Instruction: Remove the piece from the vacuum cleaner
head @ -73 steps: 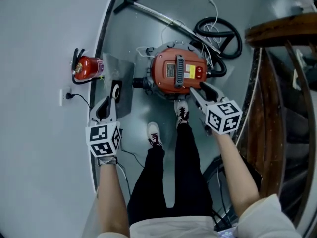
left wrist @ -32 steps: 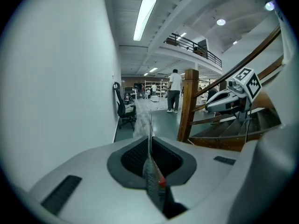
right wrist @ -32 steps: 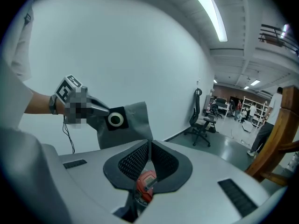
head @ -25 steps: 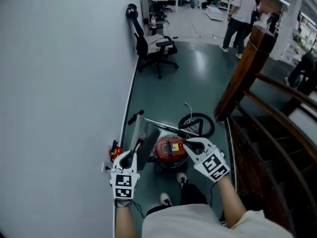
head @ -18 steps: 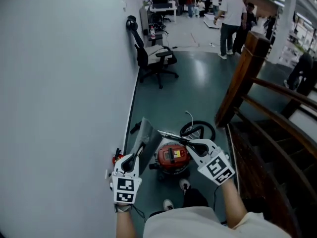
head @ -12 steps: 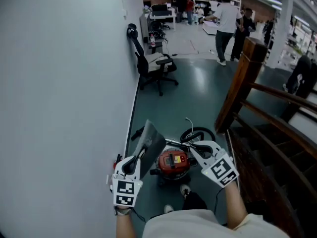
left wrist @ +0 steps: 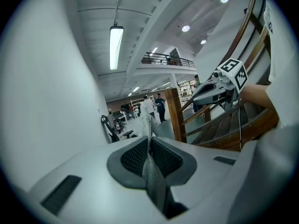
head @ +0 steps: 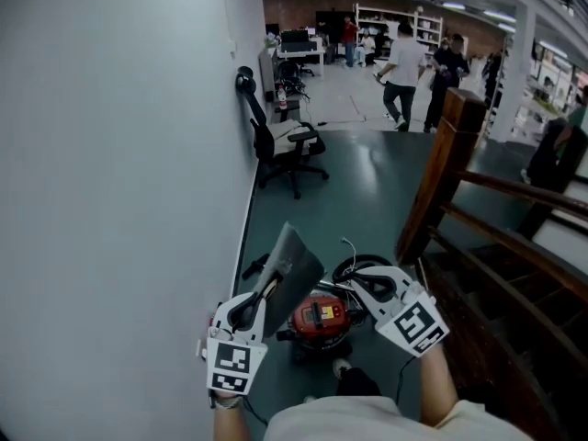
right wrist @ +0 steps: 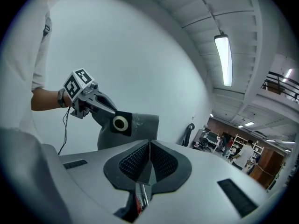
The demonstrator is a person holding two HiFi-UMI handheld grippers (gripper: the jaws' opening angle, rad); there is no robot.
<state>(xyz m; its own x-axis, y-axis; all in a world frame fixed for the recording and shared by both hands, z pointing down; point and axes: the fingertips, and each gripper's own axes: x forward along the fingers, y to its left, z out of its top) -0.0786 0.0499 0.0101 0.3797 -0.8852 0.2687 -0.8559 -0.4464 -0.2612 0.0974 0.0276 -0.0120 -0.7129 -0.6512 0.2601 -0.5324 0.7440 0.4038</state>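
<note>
The red vacuum cleaner (head: 320,320) stands on the floor below my hands, its black hose (head: 364,269) coiled behind it. My left gripper (head: 267,289) is shut on a flat grey dust bag (head: 294,266) and holds it up in the air, left of the vacuum. In the left gripper view the bag's thin edge (left wrist: 151,171) runs between the closed jaws. The right gripper view shows the bag (right wrist: 140,127) with its black collar and white ring (right wrist: 120,122). My right gripper (head: 355,284) hovers above the vacuum, shut with nothing in it.
A pale wall runs along the left. A wooden stair railing (head: 439,180) and steps lie to the right. A black office chair (head: 287,148) stands farther along the wall. People (head: 401,65) walk in the far background.
Both grippers have risen from near the floor. The grey bag has come up with the left gripper. The head view has tilted up, so the vacuum looks smaller and lower.
</note>
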